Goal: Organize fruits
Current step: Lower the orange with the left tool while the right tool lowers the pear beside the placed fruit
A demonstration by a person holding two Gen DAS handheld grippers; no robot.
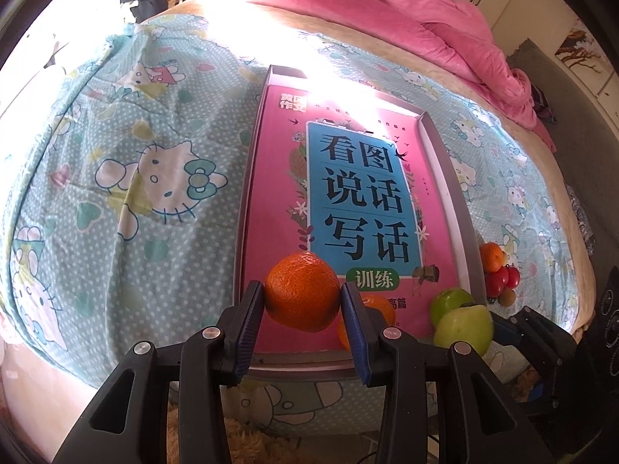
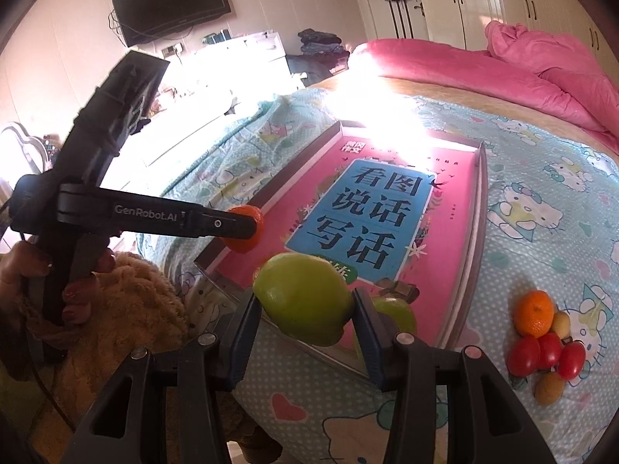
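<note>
Harsh window glare mid-frame; fisheye edges dark.

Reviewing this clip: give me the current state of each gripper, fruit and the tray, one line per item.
Left gripper: shut on the held orange.
Right gripper: shut on the held green apple.
Second orange: lying in the tray.
Second green apple: lying in the tray.
Tray: flat on the bed, pink book inside.
Fruit pile: loose on the sheet, outside the tray.
</note>
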